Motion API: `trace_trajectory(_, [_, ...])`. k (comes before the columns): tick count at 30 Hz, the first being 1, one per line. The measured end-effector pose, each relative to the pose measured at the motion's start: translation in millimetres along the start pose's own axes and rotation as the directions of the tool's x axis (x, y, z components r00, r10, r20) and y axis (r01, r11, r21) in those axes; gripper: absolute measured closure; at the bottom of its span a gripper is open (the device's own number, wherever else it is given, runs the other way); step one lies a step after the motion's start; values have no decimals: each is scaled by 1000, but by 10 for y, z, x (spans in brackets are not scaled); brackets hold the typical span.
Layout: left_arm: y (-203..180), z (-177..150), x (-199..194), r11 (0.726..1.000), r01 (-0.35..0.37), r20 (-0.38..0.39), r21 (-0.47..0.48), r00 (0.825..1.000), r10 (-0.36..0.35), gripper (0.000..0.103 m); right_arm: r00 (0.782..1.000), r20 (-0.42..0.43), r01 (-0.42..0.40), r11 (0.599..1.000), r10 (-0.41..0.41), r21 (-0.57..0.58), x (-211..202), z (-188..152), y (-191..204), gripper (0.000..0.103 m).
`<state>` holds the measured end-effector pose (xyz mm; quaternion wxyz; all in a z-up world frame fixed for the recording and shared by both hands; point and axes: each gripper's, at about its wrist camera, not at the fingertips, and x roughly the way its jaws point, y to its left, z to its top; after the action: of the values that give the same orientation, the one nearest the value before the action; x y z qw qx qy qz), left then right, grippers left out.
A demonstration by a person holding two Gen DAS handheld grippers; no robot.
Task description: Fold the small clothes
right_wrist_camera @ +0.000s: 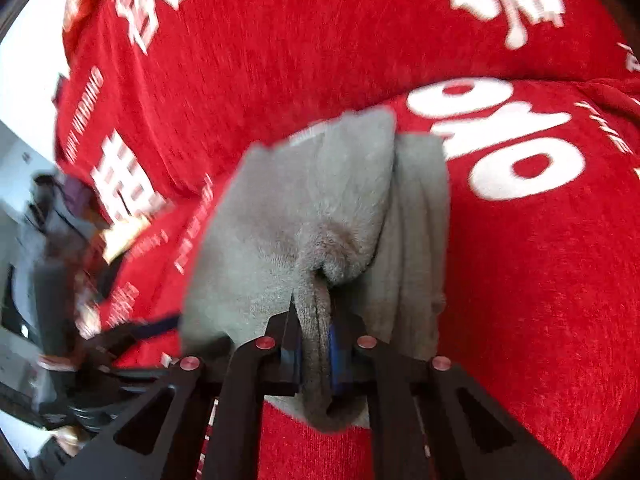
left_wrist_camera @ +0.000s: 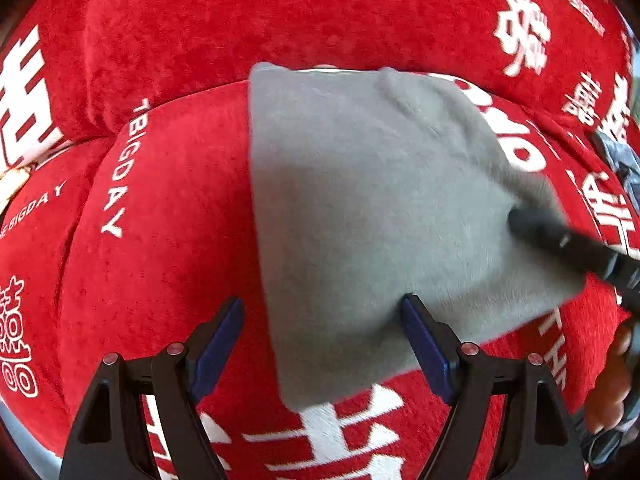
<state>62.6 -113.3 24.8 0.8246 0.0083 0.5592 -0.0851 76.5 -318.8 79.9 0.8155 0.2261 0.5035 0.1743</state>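
Observation:
A grey fleecy cloth (left_wrist_camera: 360, 200) lies folded on a red cover (left_wrist_camera: 160, 240) with white print. My left gripper (left_wrist_camera: 322, 304) hangs open over the cloth's near left edge, its right fingertip (left_wrist_camera: 412, 312) on the grey fabric and its left one above the red cover. In the left wrist view my right gripper (left_wrist_camera: 520, 218) comes in from the right at the cloth's right edge. In the right wrist view the right gripper (right_wrist_camera: 314, 312) is shut on a bunched fold of the grey cloth (right_wrist_camera: 312, 184), which puckers just ahead of the pads.
The red cover (right_wrist_camera: 520, 280) bulges over cushions, with a seam running behind the cloth. A hand (left_wrist_camera: 612, 380) shows at the right edge. A blue-grey item (left_wrist_camera: 624, 156) lies at the far right. Blurred dark clutter (right_wrist_camera: 40, 240) sits off the cover's left side.

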Motion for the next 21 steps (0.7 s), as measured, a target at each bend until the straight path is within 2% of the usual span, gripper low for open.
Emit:
trace_trajectory(2, [-129, -32, -52, 999, 28, 13, 44, 999, -29, 22, 1000, 20, 9, 1000, -9, -8, -68, -85, -99, 94])
trace_trajectory(4, [-267, -28, -9, 995, -24, 19, 98, 1000, 22, 22, 999, -23, 27, 999, -28, -43, 53, -156, -172, 94])
trace_trajectory(5, [-332, -24, 55, 990, -67, 8, 122, 998, 67, 22, 999, -31, 18, 999, -20, -50, 82, -173, -186, 94])
trace_trajectory(6, [-339, -16, 66, 989, -79, 3, 126, 997, 79, 22, 1000, -27, 8, 999, -9, -49, 66, -164, -184, 93])
trace_trajectory(7, [-345, -11, 42, 989, -80, 0, 124, 997, 81, 22, 1000, -25, -16, 999, 15, -35, 21, -137, -181, 91])
trace_trajectory(9, [-331, 6, -114, 992, -40, 14, 118, 999, 39, 22, 998, 12, -64, 998, 64, -19, -131, -83, -227, 85])
trace_trajectory(11, [-346, 45, -349, 992, 4, 54, 126, 998, -11, 22, 993, 71, -90, 996, 91, -14, -258, 5, -297, 64])
trace_trajectory(12, [-360, 93, -412, 991, 8, 70, 131, 997, -17, 22, 991, 99, -86, 996, 86, -7, -295, 67, -337, 40])
trace_trajectory(13, [-383, 129, -482, 991, 15, 87, 135, 996, -27, 22, 989, 131, -73, 997, 72, 7, -311, 156, -392, 31])
trace_trajectory(14, [-434, 189, -542, 990, 32, 98, 140, 994, -46, 22, 987, 150, -64, 998, 61, 20, -289, 272, -461, 28])
trace_trajectory(16, [-520, 278, -545, 988, 55, 108, 144, 992, -71, 22, 990, 125, -73, 996, 67, 43, -104, 526, -606, 28])
trace_trajectory(18, [-680, 401, -419, 986, 34, 104, 166, 993, -52, 22, 994, 90, -75, 994, 68, 77, 99, 725, -654, 29])
trace_trajectory(21, [-848, 533, -35, 985, 32, 34, 171, 999, -38, 22, 996, 18, -85, 991, 83, 108, 490, 1004, -698, 30])
